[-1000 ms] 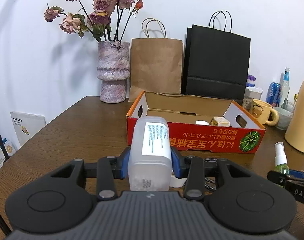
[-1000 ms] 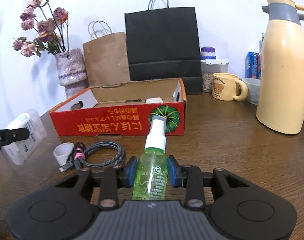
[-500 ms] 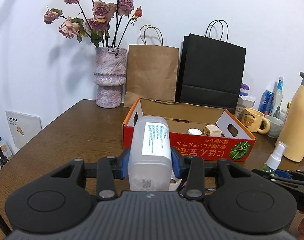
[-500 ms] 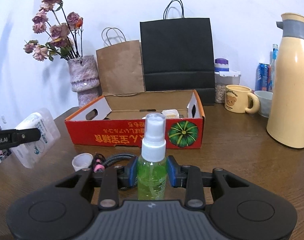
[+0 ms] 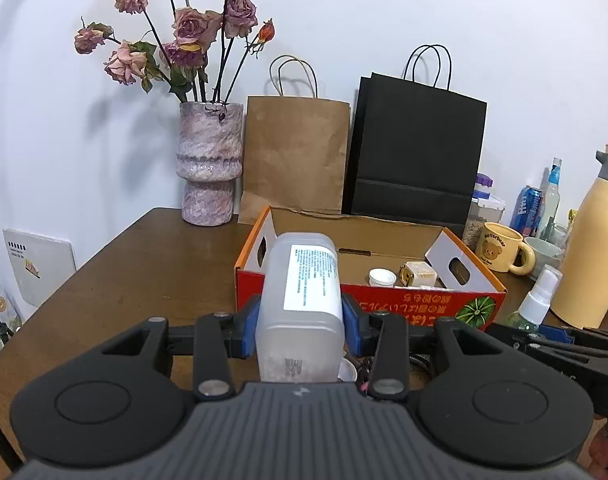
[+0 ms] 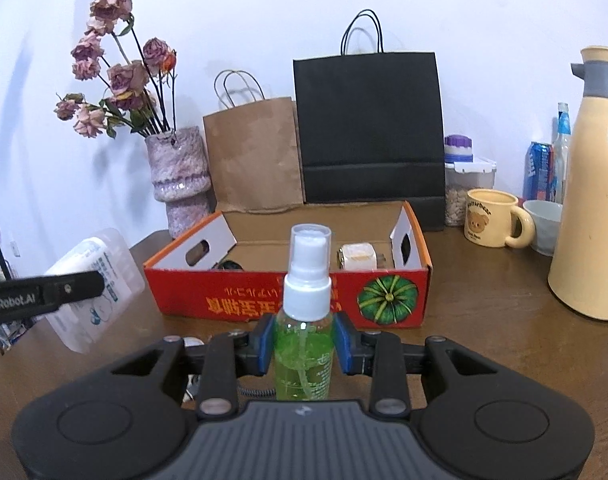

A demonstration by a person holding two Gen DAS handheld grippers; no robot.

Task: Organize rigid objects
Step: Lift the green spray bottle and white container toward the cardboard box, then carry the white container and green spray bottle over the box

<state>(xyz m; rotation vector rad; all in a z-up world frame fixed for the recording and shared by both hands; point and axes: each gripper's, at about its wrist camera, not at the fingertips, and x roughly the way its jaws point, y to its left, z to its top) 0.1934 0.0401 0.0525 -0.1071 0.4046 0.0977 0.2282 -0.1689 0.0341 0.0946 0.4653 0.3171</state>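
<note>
My left gripper (image 5: 302,330) is shut on a frosted white plastic bottle (image 5: 302,300) with a printed label, held above the table in front of the red cardboard box (image 5: 443,308). My right gripper (image 6: 304,346) is shut on a green spray bottle (image 6: 304,340) with a white pump top, also held before the box (image 6: 264,296). The box holds a white cap (image 5: 382,278) and a small cream cube (image 5: 417,274). The spray bottle (image 5: 537,300) shows at the right of the left wrist view; the white bottle (image 6: 100,280) shows at the left of the right wrist view.
Behind the box stand a vase of dried roses (image 5: 210,168), a brown paper bag (image 5: 294,156) and a black paper bag (image 5: 417,152). To the right are a bear mug (image 6: 491,222), a cream thermos (image 6: 595,200), cans and jars. A cable and small cup lie under the grippers.
Both grippers have risen with their bottles, so the box interior shows more. The spray bottle now stands more upright in the right gripper.
</note>
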